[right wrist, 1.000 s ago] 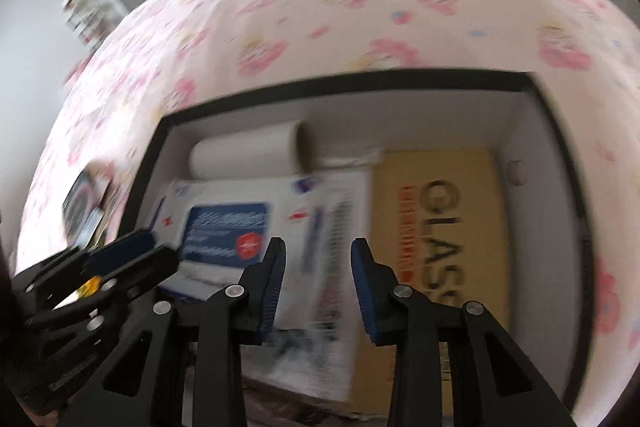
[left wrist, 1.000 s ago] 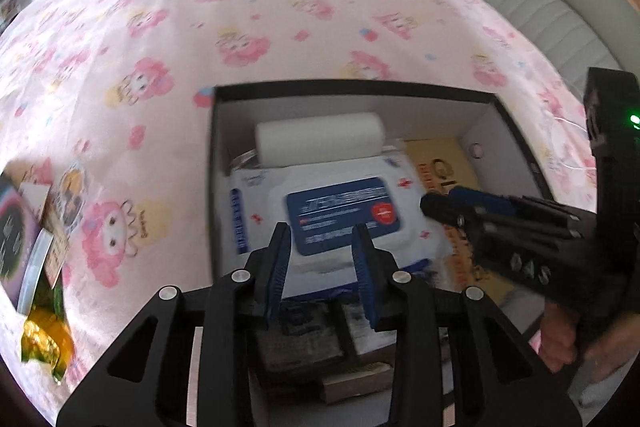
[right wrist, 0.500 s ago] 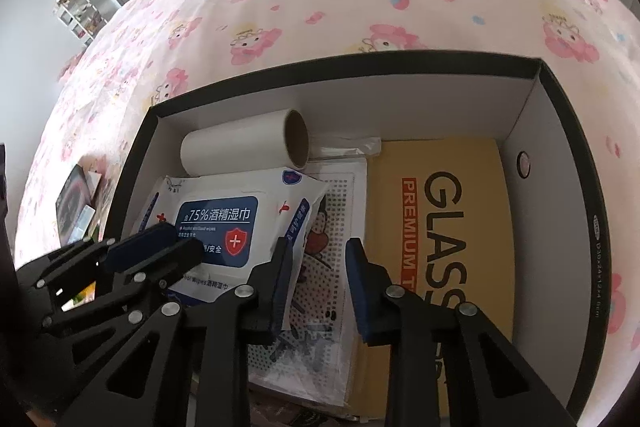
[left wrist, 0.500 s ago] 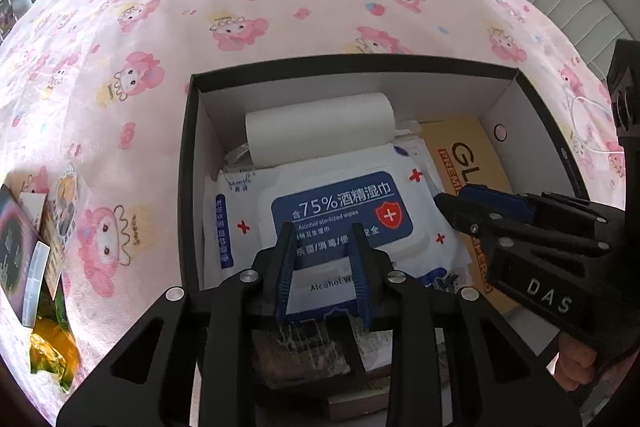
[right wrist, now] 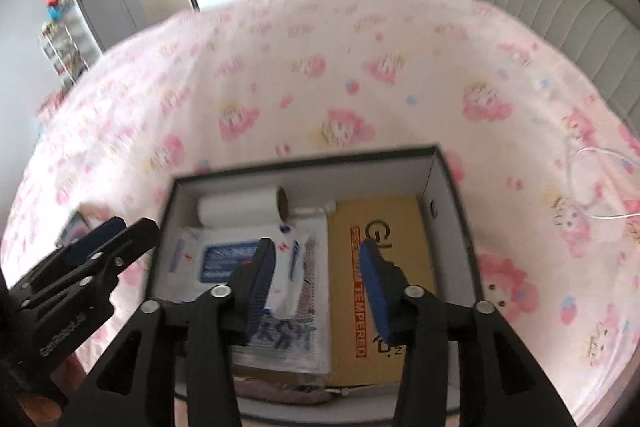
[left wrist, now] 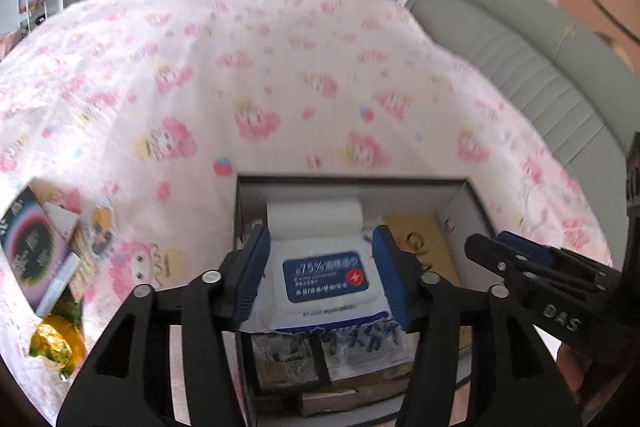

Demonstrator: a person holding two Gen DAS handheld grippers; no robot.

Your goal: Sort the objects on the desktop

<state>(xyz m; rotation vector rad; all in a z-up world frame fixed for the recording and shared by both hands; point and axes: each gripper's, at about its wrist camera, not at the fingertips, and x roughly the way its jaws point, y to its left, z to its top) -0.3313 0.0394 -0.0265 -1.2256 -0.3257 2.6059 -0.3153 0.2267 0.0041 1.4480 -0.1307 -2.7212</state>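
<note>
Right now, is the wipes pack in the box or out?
In. The alcohol wipes pack lies inside the black box, beside the paper roll.

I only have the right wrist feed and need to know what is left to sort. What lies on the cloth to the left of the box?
Observer: The left wrist view shows a crumpled gold foil wrapper on the cloth, left of the black box.
Operator: Anything near it?
Observer: Yes, a dark printed booklet lies just beyond the wrapper, with a few small cards beside it.
Operator: Is the left gripper carrying something?
Observer: No. The left gripper has its fingers spread wide with nothing gripped; the wipes pack seen between them lies down in the box.
</note>
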